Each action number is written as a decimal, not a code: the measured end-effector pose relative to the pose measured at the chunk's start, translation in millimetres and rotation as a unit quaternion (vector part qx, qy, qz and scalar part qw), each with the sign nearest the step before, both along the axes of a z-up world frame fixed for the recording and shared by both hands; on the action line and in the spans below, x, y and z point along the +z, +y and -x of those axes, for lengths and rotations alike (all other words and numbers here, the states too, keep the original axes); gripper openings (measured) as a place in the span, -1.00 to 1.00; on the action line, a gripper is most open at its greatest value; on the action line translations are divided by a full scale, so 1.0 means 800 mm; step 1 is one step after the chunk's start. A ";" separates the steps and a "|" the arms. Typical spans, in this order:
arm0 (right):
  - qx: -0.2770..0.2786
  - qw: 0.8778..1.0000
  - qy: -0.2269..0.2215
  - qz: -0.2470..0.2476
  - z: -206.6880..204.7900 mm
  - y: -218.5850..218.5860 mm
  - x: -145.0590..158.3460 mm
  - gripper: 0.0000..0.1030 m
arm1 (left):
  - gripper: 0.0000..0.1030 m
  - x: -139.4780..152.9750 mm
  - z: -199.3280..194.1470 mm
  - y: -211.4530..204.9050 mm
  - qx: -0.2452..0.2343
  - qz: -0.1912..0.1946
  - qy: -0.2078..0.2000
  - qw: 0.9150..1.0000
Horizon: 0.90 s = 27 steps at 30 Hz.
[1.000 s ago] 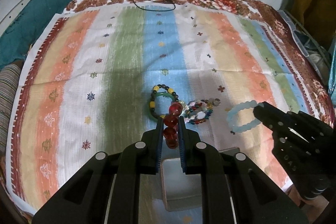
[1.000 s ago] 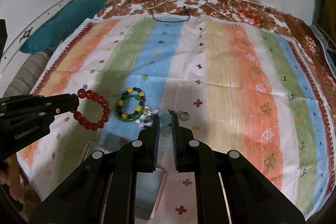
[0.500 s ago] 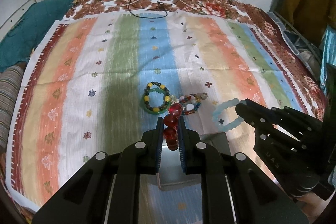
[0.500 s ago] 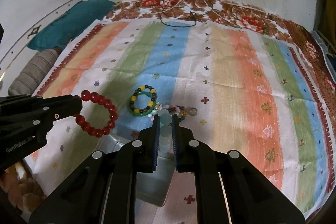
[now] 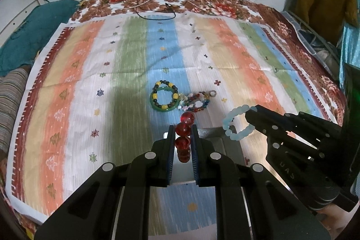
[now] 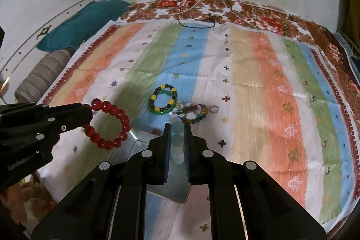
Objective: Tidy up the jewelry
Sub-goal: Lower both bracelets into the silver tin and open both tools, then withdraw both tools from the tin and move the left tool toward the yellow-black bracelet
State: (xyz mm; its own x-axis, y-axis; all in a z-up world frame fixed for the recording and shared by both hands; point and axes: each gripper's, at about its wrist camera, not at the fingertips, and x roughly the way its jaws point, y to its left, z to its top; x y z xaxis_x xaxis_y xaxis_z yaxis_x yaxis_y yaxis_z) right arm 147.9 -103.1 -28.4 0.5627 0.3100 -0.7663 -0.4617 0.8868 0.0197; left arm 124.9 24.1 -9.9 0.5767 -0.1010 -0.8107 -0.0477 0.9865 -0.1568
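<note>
Left wrist view shows the left claw (image 5: pixel 182 138) closed on a bracelet of round translucent red beads (image 5: pixel 183 134), the beads stacked edge-on between its two blue-padded fingers. To its right, the right claw (image 5: pixel 248 115) grips a bracelet of pale blue frosted beads (image 5: pixel 228 127), which hangs as an open loop off the fingertips. Both bracelets are held above a clear, shiny rectangular tray (image 5: pixel 229 150) lying at the near edge of a striped pastel cloth (image 5: pixel 247 55) spread over the bed. In the right wrist view the red loop (image 6: pixel 112 127) hangs from the left claw (image 6: pixel 91 113), and the pale blue beads (image 6: pixel 176 138) sit pinched between the right claw's (image 6: pixel 176 138) pads. Farther out on the cloth lie a green bangle ringed by a dark and yellow bead bracelet (image 6: pixel 162 100), touching it a multicoloured bead bracelet (image 6: pixel 193 111), and just beside that a small silver ring (image 6: pixel 214 109).
</note>
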 end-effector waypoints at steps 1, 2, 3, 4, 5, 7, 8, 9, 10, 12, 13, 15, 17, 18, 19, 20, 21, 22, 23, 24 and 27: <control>0.001 1.000 0.002 -0.001 0.002 0.000 -0.001 -0.76 | -0.75 0.000 0.003 -0.001 -0.001 0.001 0.000 1.000; 0.001 1.000 0.004 -0.002 0.003 -0.001 -0.001 -0.76 | -0.75 0.001 0.004 -0.002 -0.003 0.001 0.000 1.000; 0.001 1.000 0.007 -0.004 0.004 -0.002 -0.002 -0.76 | -0.75 0.000 0.006 -0.004 -0.004 -0.001 0.000 1.000; -0.003 1.000 0.009 -0.006 0.004 -0.004 -0.003 -0.76 | -0.74 0.000 0.008 -0.005 -0.005 -0.003 0.002 1.000; -0.008 1.000 0.012 -0.008 0.003 -0.005 -0.004 -0.75 | -0.74 -0.001 0.008 -0.006 -0.005 -0.004 0.003 1.000; -0.013 1.000 0.011 -0.005 0.000 -0.007 -0.003 -0.63 | -0.73 0.000 0.009 -0.005 0.001 -0.009 0.000 1.000; -0.015 1.000 0.009 -0.004 -0.001 -0.008 -0.003 -0.37 | -0.69 0.000 0.008 -0.004 0.005 -0.012 -0.001 1.000; -0.019 1.000 0.007 -0.002 -0.002 -0.010 -0.003 -0.23 | -0.57 0.000 0.007 -0.001 0.012 -0.011 -0.001 1.000; -0.021 1.000 0.006 -0.002 -0.003 -0.010 -0.003 -0.23 | -0.52 -0.001 0.005 0.003 0.018 -0.010 -0.001 1.000; -0.023 1.000 0.010 -0.003 -0.007 -0.012 -0.003 -0.23 | -0.46 -0.003 0.002 0.008 0.027 -0.010 0.002 1.000; -0.023 1.000 0.011 -0.003 -0.009 -0.012 -0.004 -0.23 | -0.42 -0.004 0.000 0.012 0.034 -0.009 0.004 0.999; -0.025 1.000 0.014 -0.003 -0.011 -0.013 -0.006 -0.23 | -0.26 -0.006 -0.004 0.018 0.042 -0.007 0.006 0.999; -0.024 1.000 0.019 -0.002 -0.014 -0.012 -0.008 -0.22 | -0.16 -0.008 -0.008 0.022 0.048 -0.004 0.009 0.999; -0.024 1.000 0.020 -0.002 -0.014 -0.012 -0.008 -0.19 | -0.10 -0.009 -0.011 0.024 0.050 -0.003 0.011 0.999; -0.024 0.999 0.021 -0.001 -0.015 -0.012 -0.009 -0.17 | -0.08 -0.009 -0.013 0.026 0.053 -0.002 0.012 0.999; -0.023 0.999 0.022 -0.001 -0.016 -0.011 -0.010 -0.14 | -0.04 -0.010 -0.014 0.027 0.055 -0.002 0.012 0.998; -0.022 0.999 0.023 0.000 -0.017 -0.011 -0.010 -0.13 | 0.01 -0.011 -0.016 0.028 0.057 -0.002 0.013 0.998; -0.022 0.999 0.023 0.000 -0.018 -0.010 -0.010 -0.11 | 0.04 -0.011 -0.019 0.030 0.060 -0.003 0.013 0.998; -0.022 0.999 0.024 0.002 -0.019 -0.010 -0.011 -0.08 | 0.13 -0.012 -0.021 0.031 0.062 -0.003 0.013 0.998; -0.022 0.999 0.024 0.002 -0.020 -0.010 -0.011 -0.05 | 0.23 -0.012 -0.022 0.032 0.064 -0.003 0.012 0.998; -0.022 0.999 0.027 0.003 -0.023 -0.009 -0.012 0.03 | 0.29 -0.014 -0.030 0.034 0.068 -0.004 0.013 0.998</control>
State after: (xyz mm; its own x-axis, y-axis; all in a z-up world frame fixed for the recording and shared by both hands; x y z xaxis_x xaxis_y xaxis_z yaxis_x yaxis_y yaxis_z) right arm 166.4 -110.2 -38.2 0.5331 0.2822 -0.7976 -0.4211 0.9062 0.0391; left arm 149.0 51.1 -21.4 0.5626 -0.0168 -0.8266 -0.1848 0.9720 -0.1455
